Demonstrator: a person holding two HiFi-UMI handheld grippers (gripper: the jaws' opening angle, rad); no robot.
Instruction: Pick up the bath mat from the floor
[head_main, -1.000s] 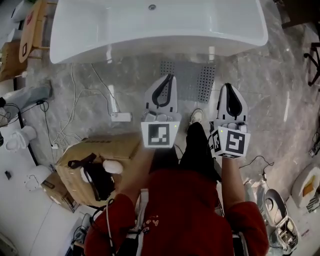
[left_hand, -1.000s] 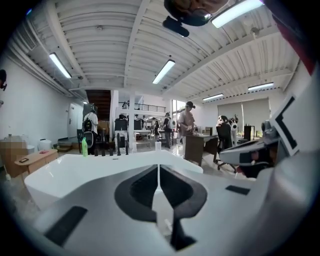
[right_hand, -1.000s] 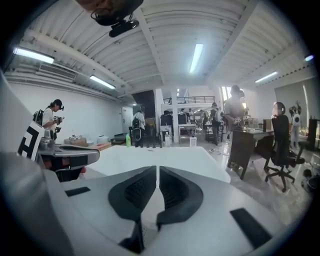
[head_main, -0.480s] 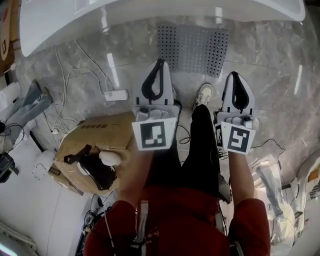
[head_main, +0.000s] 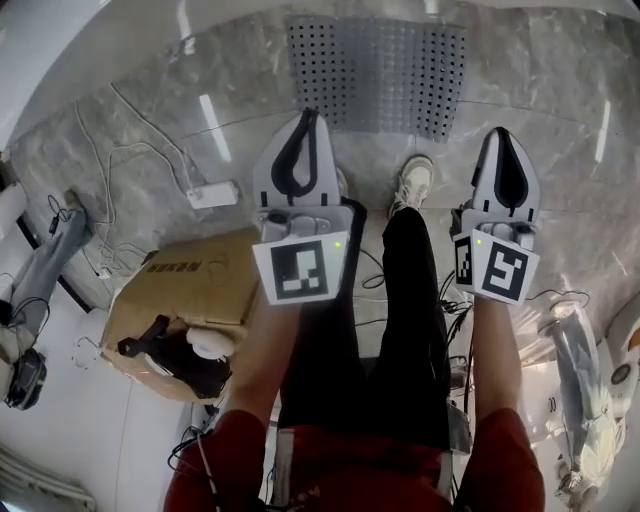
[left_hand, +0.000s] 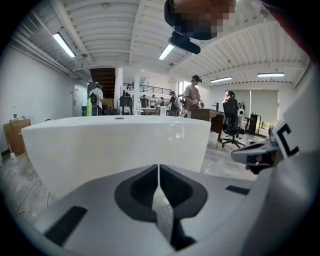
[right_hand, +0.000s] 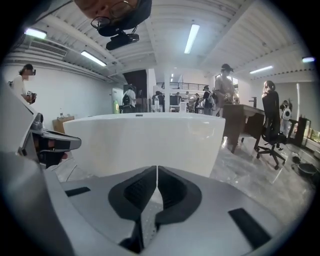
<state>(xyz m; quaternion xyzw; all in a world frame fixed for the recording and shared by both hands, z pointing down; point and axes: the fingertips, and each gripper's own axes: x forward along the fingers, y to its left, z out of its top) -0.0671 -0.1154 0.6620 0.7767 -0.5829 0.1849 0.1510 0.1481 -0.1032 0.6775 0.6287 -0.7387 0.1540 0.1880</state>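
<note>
The bath mat (head_main: 380, 70) is a grey rectangle with rows of holes, lying flat on the marble floor at the top of the head view, just in front of the white bathtub (head_main: 55, 45). My left gripper (head_main: 303, 122) hovers near the mat's near left corner, its jaws shut with nothing in them. My right gripper (head_main: 503, 138) is held just right of the mat's near right corner, also shut and empty. In the left gripper view the closed left gripper (left_hand: 158, 172) faces the bathtub (left_hand: 115, 145); the right gripper (right_hand: 157, 175) faces the same bathtub (right_hand: 145, 140).
The person's white shoe (head_main: 412, 183) stands just below the mat. A white power strip (head_main: 212, 193) with loose cables lies on the floor at left. An open cardboard box (head_main: 190, 290) sits at lower left. More cables and gear lie at right.
The head view has shifted forward and down: the bathtub has slid almost out of the top, and the mat now lies closer to both grippers. Both stay shut.
</note>
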